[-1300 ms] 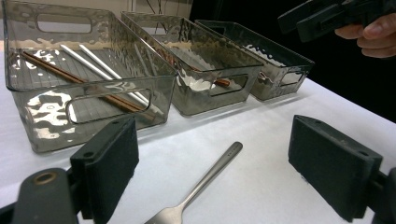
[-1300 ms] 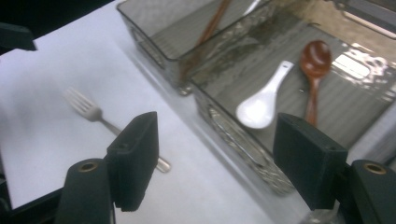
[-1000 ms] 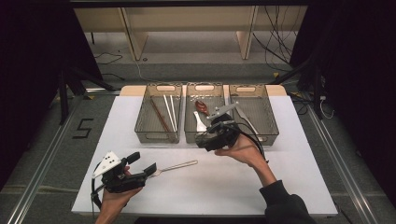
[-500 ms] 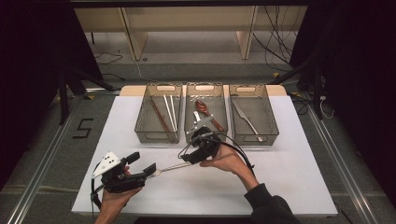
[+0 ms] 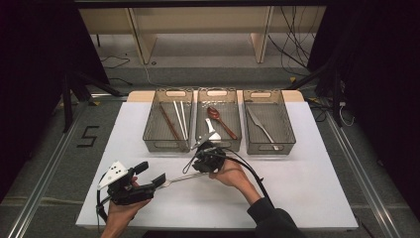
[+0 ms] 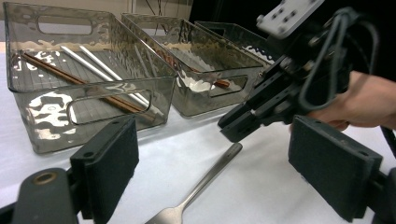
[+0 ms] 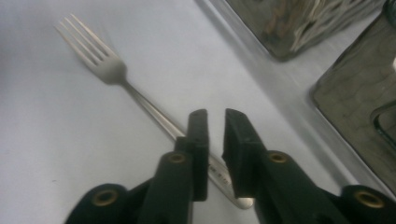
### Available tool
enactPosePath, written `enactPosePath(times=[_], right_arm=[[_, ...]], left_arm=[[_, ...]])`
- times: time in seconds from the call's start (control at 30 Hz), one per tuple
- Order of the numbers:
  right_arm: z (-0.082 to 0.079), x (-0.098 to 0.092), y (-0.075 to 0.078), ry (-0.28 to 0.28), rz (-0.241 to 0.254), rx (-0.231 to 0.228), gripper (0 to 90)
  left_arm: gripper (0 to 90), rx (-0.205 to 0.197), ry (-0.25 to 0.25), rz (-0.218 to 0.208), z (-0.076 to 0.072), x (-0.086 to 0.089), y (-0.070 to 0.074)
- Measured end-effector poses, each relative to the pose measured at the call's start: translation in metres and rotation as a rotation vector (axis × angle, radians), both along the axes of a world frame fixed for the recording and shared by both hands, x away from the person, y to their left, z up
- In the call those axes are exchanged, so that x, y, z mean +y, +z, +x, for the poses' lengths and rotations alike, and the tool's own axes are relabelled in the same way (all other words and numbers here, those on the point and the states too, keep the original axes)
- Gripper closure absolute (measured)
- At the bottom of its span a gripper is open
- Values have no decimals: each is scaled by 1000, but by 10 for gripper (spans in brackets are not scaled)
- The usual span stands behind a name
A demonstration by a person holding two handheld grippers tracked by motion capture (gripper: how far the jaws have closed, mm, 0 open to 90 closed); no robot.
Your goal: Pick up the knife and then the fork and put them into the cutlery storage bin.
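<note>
A metal fork [image 5: 179,179] lies on the white table, tines toward my left gripper [image 5: 151,173]. That gripper rests low at the front left and stands open; in the left gripper view its pads [image 6: 112,154] flank the fork [image 6: 205,179] without touching it. My right gripper [image 5: 194,170] has come down on the handle end. In the right gripper view its jaws [image 7: 215,121] have just been closing, with the fork [image 7: 93,56] handle running between them and only a thin gap left. From the left gripper view, the right gripper [image 6: 231,128] tips sit on the handle end.
Three smoky clear bins stand in a row behind the fork. The left bin [image 5: 166,147] holds chopsticks [image 5: 176,116], the middle bin [image 5: 218,91] a brown spoon [image 5: 220,121] and a white one, the right bin [image 5: 270,148] a knife [image 5: 261,126]. White table extends to the right.
My right gripper moved from above the bins down and toward the front left onto the fork's handle, and its jaws closed. The left gripper stayed put.
</note>
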State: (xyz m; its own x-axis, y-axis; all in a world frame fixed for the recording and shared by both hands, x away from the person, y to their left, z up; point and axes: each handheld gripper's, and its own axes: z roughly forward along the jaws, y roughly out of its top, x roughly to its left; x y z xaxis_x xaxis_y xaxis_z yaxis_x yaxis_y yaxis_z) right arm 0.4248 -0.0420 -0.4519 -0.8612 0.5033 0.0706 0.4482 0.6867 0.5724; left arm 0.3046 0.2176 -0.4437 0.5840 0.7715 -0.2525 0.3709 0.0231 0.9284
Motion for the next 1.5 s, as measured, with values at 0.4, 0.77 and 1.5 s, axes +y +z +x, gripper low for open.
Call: enactPosePath(times=[0.4,0.77,1.5], right_arm=[[5,4,-15,-25,-26,17,900],[4,2,-21,-30,-41,54,900],[-33,-1,-17,87,-97,102,900]], left_arm=[[156,-1,-1,0,0,0,0],[156,1,-1,0,0,0,0],[156,-1,2,1,0,0,0]])
